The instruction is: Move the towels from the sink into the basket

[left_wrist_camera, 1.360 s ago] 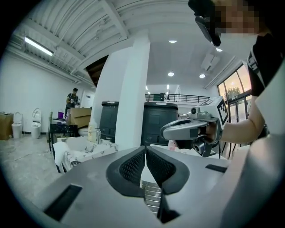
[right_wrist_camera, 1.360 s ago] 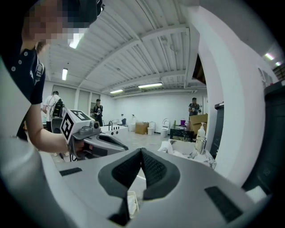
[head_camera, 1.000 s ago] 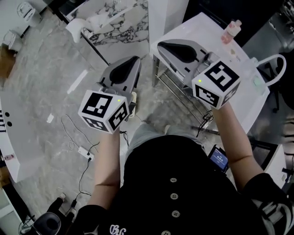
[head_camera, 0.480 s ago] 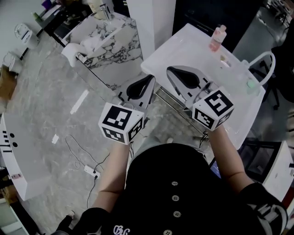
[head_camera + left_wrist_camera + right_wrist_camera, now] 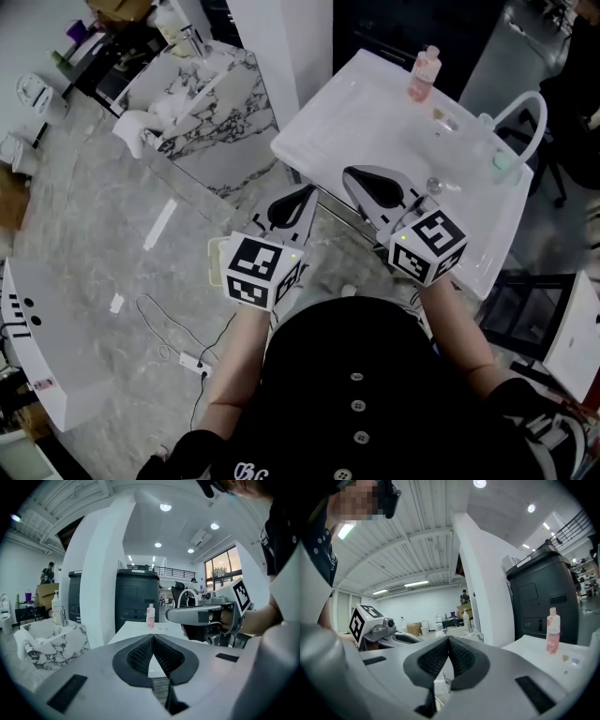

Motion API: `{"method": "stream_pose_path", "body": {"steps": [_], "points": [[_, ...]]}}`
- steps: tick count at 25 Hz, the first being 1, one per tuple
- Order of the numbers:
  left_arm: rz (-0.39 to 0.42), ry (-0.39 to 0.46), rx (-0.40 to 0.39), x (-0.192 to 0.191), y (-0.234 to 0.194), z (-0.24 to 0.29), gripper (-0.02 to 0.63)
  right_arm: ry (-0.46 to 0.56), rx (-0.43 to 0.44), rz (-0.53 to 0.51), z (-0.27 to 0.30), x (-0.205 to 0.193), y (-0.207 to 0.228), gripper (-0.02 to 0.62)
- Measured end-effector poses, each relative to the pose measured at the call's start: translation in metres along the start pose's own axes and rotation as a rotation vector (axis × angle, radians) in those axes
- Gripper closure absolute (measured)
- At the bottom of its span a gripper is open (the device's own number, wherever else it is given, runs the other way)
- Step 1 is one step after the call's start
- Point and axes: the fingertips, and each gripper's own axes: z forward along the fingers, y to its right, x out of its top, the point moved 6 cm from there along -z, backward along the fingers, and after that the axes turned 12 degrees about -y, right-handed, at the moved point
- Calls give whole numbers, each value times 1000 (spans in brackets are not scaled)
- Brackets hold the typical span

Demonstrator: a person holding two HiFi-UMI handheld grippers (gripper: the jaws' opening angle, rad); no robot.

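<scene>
White towels [image 5: 150,120] lie crumpled on a marble-patterned sink unit [image 5: 220,94] at the upper left of the head view. In the left gripper view the towels [image 5: 29,639] hang over that unit's edge at the left. My left gripper [image 5: 302,195] is shut and empty, held in the air beside the near corner of a white basin top [image 5: 356,122]. My right gripper [image 5: 354,175] is also shut and empty, over the basin top's near edge. No basket shows clearly in any view.
A pink bottle [image 5: 424,64] and a white curved faucet [image 5: 530,108] stand on the white basin top. A white pillar [image 5: 281,37] rises between the two units. Cables and a power strip [image 5: 192,361] lie on the grey marble floor. A dark cabinet [image 5: 136,597] stands behind.
Both grippers have drawn closer together and toward the white basin top. The head view has swung so the marble unit and the basin top sit nearer the middle.
</scene>
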Motion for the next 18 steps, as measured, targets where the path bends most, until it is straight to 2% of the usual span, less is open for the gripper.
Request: {"method": "stream_pose_path", "body": {"steps": [12,18], "points": [[-33,-11,-33,-5,5,4,592,-21,12,57,-7,-20,-3,594],[-32,-11,-49,-7,9,5,594,-35,23,45,-6,-24,-8,594]]}}
